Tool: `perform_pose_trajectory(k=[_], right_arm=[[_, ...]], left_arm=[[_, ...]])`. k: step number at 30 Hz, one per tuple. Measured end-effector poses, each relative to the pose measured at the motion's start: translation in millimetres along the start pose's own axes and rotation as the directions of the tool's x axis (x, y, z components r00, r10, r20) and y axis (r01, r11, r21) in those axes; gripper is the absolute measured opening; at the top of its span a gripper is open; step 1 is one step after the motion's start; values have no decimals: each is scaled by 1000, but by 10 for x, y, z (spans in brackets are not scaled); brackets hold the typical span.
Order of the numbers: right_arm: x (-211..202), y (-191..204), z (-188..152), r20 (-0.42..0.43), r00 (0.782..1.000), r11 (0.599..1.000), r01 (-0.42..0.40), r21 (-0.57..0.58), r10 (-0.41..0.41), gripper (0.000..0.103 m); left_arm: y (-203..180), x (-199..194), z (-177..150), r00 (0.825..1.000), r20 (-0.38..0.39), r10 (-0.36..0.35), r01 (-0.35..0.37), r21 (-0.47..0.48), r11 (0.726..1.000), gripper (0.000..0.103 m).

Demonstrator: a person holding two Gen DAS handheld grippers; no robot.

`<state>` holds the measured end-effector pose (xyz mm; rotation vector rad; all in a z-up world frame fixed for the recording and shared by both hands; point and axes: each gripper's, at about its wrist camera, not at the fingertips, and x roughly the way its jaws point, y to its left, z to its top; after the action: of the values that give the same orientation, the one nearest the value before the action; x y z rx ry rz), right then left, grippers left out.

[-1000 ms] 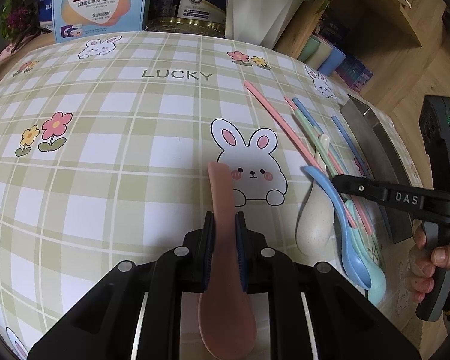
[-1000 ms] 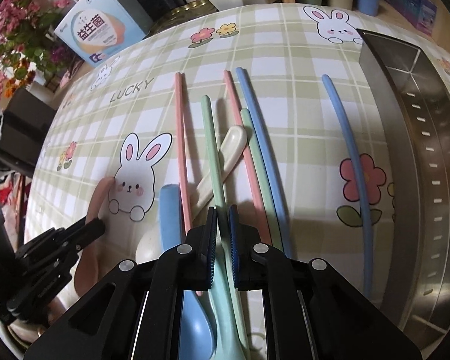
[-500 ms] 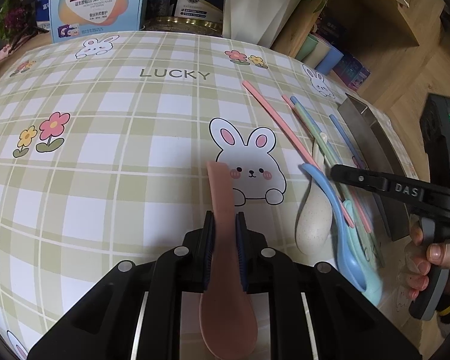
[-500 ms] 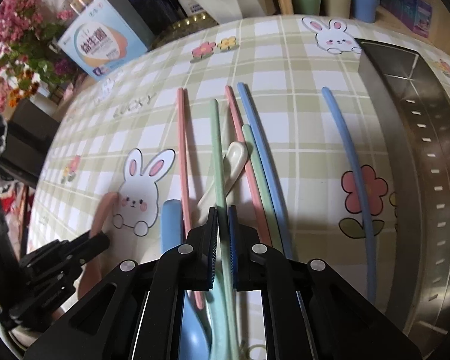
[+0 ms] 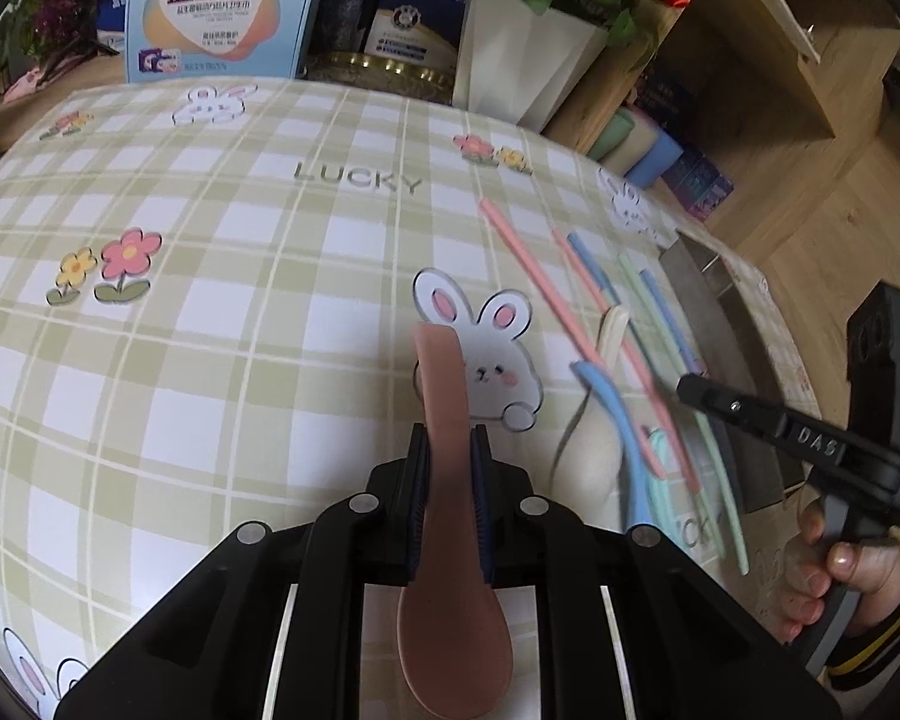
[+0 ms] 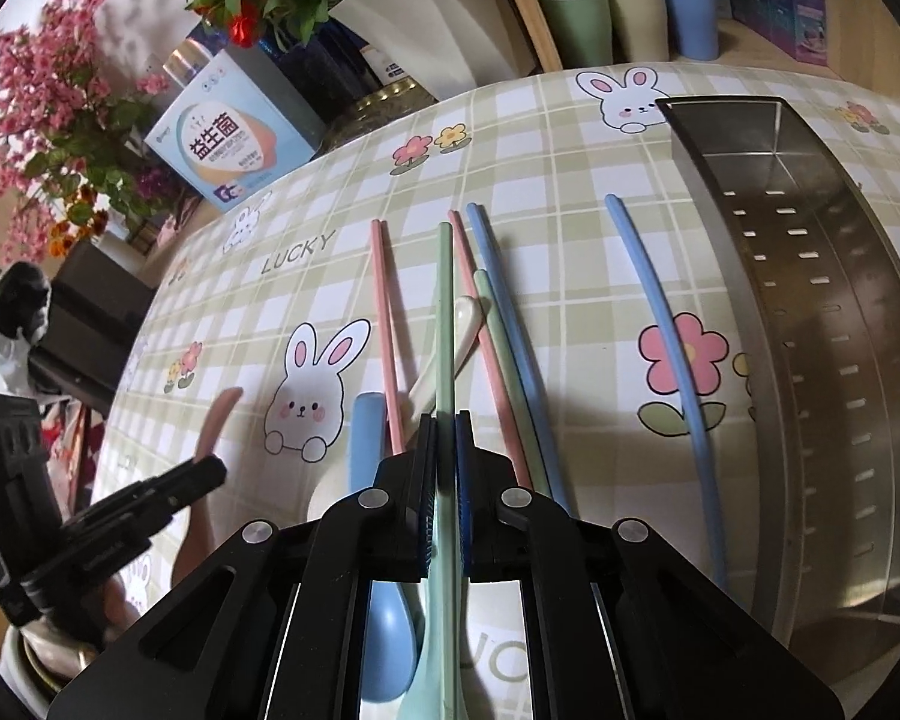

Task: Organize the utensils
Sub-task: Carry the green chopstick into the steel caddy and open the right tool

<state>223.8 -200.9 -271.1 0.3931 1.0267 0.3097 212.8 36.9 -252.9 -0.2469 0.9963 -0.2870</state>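
Note:
My left gripper [image 5: 448, 450] is shut on a pink spoon [image 5: 444, 384], its handle pointing forward over the checked tablecloth and its bowl back between the arms. My right gripper [image 6: 446, 426] is shut on a green chopstick [image 6: 445, 312] and holds it lifted above the pile. On the cloth lie pink [image 6: 386, 324], green [image 6: 498, 348] and blue chopsticks [image 6: 660, 324], a cream spoon [image 6: 450, 342], a blue spoon [image 6: 369, 438] and a mint spoon [image 5: 657, 474]. The right gripper shows at the right of the left wrist view [image 5: 687, 387].
A long steel utensil tray [image 6: 834, 324] lies along the table's right side. A white flower pot [image 5: 522, 60], a blue box [image 5: 222, 6] and other boxes stand at the far edge. Coloured cups [image 6: 630, 15] stand behind the tray.
My right gripper has risen with the green chopstick, which now points up over the pile. My left gripper, still holding the pink spoon, has also lifted a little.

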Motion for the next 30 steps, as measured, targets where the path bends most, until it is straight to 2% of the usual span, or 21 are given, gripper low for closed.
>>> perform_pose_trajectory(k=[7,13,20,30], right_arm=[[-286,-139,91,58,998,1000,-14,6,13,6],[-666,-658,329,126,988,996,85,22,-87,6],[-711,-1247,448,85,971,974,217,59,-221,6],[-584,-1358,446,27,970,969,240,51,-242,6]], left_arm=[[-274,-83,143,999,20,-26,26,9,1000,13],[-640,-37,246,998,32,-56,55,38,998,13],[-1134,157,351,997,10,-80,79,89,993,13],[-1436,401,360,996,-28,-88,90,99,991,13]])
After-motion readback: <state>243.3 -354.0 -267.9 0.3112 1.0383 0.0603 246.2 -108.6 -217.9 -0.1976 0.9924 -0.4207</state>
